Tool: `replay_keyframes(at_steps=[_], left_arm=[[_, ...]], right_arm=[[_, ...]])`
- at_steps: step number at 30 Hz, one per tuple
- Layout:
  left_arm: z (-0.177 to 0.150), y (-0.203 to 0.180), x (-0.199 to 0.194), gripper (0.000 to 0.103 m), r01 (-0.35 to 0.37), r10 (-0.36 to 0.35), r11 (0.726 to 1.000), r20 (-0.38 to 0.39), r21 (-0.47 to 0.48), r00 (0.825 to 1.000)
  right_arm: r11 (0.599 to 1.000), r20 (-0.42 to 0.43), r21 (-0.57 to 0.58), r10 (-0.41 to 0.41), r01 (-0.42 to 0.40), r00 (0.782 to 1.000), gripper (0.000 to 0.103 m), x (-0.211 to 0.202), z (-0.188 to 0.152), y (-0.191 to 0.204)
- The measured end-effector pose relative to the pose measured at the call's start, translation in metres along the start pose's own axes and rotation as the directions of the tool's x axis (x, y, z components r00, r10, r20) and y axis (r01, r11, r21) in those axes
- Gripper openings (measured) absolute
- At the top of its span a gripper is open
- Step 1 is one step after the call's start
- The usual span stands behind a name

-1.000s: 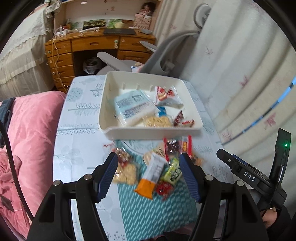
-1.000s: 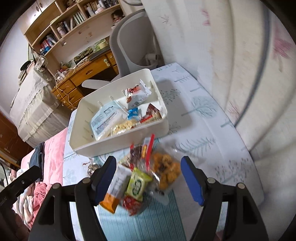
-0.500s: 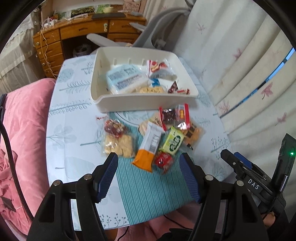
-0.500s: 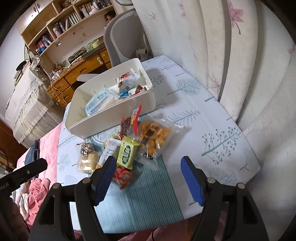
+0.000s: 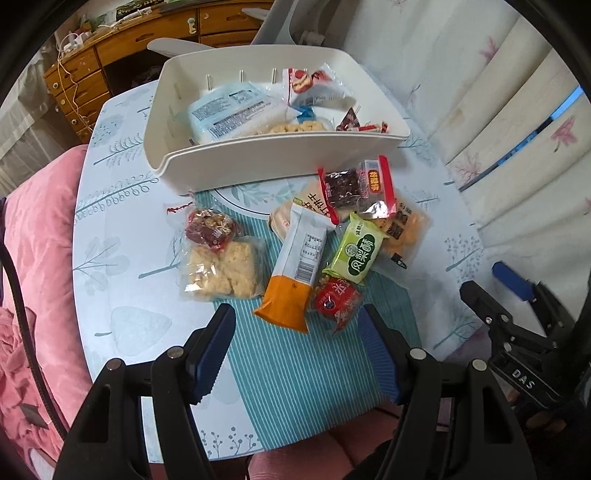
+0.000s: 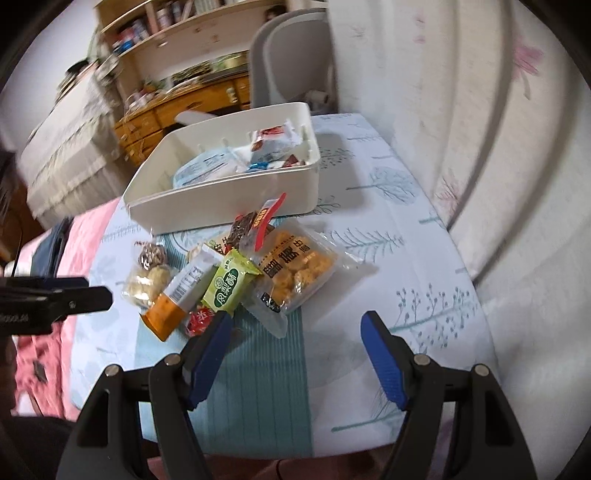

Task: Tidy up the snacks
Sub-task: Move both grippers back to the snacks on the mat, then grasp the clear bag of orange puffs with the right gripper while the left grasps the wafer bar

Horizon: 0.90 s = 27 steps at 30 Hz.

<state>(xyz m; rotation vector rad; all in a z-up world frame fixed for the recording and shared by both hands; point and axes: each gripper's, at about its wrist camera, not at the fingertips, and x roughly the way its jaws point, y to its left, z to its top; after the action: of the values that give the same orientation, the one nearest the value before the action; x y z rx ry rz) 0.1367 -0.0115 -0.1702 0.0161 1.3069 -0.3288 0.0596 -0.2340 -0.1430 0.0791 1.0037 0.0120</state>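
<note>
On the table (image 5: 110, 236), near its middle, a heap of snacks (image 5: 317, 251) lies partly on a striped mat (image 5: 295, 376). Just behind it stands a white bin (image 5: 280, 155), which holds a blue packet (image 5: 232, 110) and some others. Left gripper (image 5: 297, 343) hangs near the orange bar (image 5: 291, 288), fingers wide apart, holding nothing. Right gripper (image 6: 295, 347) is also spread and, it seems, empty; this view is blurred.

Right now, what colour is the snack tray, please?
Cream white tray; clearest in the left wrist view.

Green packet (image 6: 229, 282) overlaps the red packet (image 6: 199, 320); shelves (image 6: 166, 22) blurred.
</note>
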Motion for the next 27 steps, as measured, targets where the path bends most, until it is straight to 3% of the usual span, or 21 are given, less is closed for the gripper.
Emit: replay_keyframes(at_steps=[5, 9, 18, 27], left_arm=[[0.009, -0.006, 0.022, 0.068, -0.024, 0.023, 0.999, -0.027, -0.027, 0.999], [0.018, -0.006, 0.04, 0.075, -0.049, 0.045, 0.996, -0.047, -0.071, 0.998], [0.031, -0.006, 0.079, 0.075, -0.105, 0.087, 0.979, -0.107, -0.175, 0.99], [0.038, -0.004, 0.109, 0.075, -0.197, 0.162, 0.942, -0.147, -0.272, 0.976]], right_arm=[[0.99, -0.038, -0.139, 0.014, -0.019, 0.999, 0.084, 0.017, 0.01, -0.001], [0.973, -0.094, -0.221, 0.048, -0.068, 0.994, 0.084, 0.034, 0.019, -0.002], [0.915, -0.197, -0.372, 0.083, -0.153, 0.977, 0.085, 0.071, 0.037, -0.001], [0.857, -0.296, -0.465, 0.085, -0.222, 0.951, 0.085, 0.111, 0.043, -0.002]])
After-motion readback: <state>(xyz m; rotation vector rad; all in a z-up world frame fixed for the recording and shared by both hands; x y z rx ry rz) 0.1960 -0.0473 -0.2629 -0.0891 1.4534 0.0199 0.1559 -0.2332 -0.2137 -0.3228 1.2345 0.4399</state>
